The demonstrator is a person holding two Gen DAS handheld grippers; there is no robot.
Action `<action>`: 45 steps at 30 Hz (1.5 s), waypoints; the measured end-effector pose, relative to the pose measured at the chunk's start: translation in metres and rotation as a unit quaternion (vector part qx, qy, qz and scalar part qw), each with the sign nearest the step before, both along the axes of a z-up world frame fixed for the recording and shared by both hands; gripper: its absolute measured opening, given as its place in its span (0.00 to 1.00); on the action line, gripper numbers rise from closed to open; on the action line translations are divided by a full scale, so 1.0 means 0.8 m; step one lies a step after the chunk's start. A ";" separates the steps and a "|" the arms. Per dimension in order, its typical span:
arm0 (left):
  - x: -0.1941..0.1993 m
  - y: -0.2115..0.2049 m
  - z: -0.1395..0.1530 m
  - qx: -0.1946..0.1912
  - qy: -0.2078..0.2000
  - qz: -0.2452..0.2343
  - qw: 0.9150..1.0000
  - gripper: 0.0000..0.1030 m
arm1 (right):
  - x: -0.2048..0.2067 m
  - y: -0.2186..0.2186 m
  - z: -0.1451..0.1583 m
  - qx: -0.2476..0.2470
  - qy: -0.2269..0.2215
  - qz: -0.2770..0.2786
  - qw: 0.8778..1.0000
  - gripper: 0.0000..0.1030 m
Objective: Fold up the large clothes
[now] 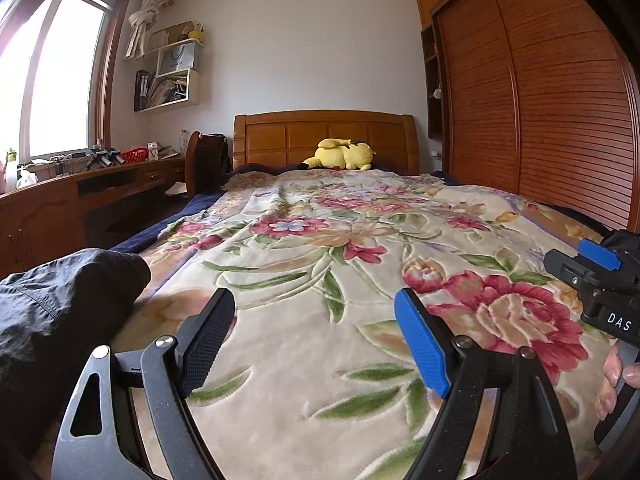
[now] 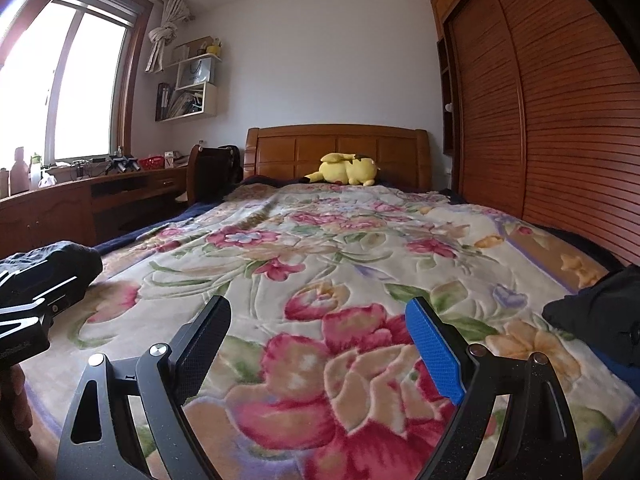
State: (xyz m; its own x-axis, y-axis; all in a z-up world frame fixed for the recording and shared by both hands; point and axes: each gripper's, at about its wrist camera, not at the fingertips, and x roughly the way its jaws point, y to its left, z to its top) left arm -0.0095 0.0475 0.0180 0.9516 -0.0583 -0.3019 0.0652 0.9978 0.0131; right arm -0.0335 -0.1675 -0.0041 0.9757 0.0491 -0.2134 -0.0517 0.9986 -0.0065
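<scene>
Black garment (image 1: pixel 60 304) lies left of the spread, empty left claw (image 1: pixel 316 344); right claw (image 2: pixel 320 344) likewise agape; plush blanket (image 1: pixel 320 240) may snag.

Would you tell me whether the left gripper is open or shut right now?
Open: the left gripper has its jaws spread wide, with only floral blanket visible between them.

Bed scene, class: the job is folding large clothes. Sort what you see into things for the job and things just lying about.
For the job:
left dark garment
right dark garment
left gripper
right gripper

Lying about:
yellow plush toy
red basket
</scene>
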 end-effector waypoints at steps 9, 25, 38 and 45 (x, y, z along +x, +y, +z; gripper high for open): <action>0.001 -0.001 -0.001 -0.001 0.001 0.001 1.000 0.80 | -0.002 0.000 -0.002 -0.001 0.002 0.002 1.000 0.87; 0.001 -0.001 -0.001 0.000 0.002 0.000 1.000 0.80 | -0.002 -0.001 -0.003 -0.001 0.005 0.005 1.000 0.87; 0.001 -0.003 -0.001 -0.001 0.002 0.000 1.000 0.80 | -0.003 0.000 -0.003 -0.003 0.005 0.006 1.000 0.87; 0.001 -0.005 -0.003 -0.001 0.003 0.001 1.000 0.80 | -0.004 0.003 -0.002 -0.002 0.006 0.005 1.000 0.87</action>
